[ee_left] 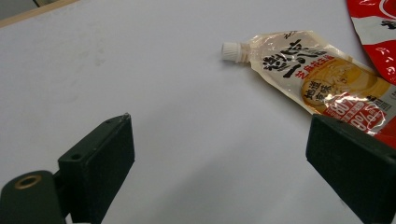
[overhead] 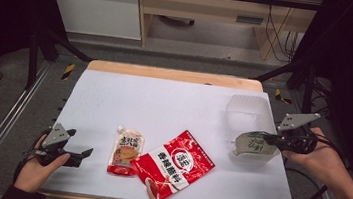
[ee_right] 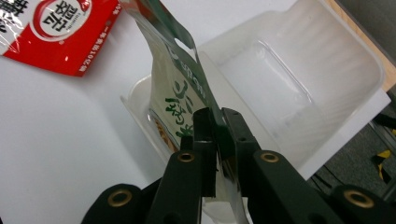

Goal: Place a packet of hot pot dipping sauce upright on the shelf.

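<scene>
Beyond your white-topped table (overhead: pixel 174 99), a pale wooden cabinet (overhead: pixel 200 6) stands at upper centre, grey floor (overhead: pixel 169 53) below it, dark frame rails (overhead: pixel 5 125) at lower left.

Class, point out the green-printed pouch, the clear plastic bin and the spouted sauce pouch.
green-printed pouch (ee_right: pixel 180 100), right gripper view, its printed face.
clear plastic bin (ee_right: pixel 348 49), right gripper view, its far wall.
spouted sauce pouch (ee_left: pixel 322 84), left gripper view, its label.

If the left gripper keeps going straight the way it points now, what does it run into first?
Probably the spouted sauce pouch. The left gripper has open jaws, pointing across bare white table toward the pouch. The pouch sits toward the right jaw's side, so it might only clip it; depth is unclear.
</scene>
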`<state>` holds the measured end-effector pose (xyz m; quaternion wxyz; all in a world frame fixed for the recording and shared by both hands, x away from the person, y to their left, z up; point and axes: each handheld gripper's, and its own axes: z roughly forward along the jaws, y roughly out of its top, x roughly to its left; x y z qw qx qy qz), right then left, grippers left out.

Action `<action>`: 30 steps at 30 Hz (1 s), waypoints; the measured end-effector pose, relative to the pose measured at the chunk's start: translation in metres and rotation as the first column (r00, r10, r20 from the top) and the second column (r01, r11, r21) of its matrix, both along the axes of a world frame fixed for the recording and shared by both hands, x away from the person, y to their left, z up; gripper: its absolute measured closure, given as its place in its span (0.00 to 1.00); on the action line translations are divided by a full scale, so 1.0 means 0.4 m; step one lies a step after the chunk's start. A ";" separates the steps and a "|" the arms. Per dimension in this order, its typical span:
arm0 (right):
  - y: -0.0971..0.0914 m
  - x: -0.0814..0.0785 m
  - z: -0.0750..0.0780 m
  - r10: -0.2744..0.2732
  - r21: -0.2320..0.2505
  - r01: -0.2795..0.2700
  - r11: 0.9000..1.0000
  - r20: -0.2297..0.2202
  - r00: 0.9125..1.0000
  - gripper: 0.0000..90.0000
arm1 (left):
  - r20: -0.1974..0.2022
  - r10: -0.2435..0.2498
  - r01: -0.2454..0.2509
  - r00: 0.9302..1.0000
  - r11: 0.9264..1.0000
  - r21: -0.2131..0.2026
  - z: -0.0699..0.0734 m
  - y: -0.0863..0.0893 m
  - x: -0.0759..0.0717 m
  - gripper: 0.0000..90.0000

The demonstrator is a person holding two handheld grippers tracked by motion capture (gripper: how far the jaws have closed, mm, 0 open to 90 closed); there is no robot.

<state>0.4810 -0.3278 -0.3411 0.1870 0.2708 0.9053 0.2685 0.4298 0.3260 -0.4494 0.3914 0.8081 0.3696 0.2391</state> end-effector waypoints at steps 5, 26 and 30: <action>-0.016 -0.003 -0.009 -0.036 0.001 0.036 0.999 -0.008 0.999 0.92 | -0.001 0.000 0.000 1.000 1.000 0.001 -0.001 0.000 0.001 0.09; 0.097 -0.098 0.059 -0.033 0.020 0.032 0.999 0.065 0.997 0.18 | 0.000 -0.005 0.005 1.000 1.000 0.013 -0.002 -0.004 0.001 0.09; 0.157 -0.122 0.086 0.011 0.028 -0.013 1.000 0.086 0.996 0.16 | 0.002 -0.006 0.006 1.000 1.000 0.013 -0.001 -0.004 0.000 0.09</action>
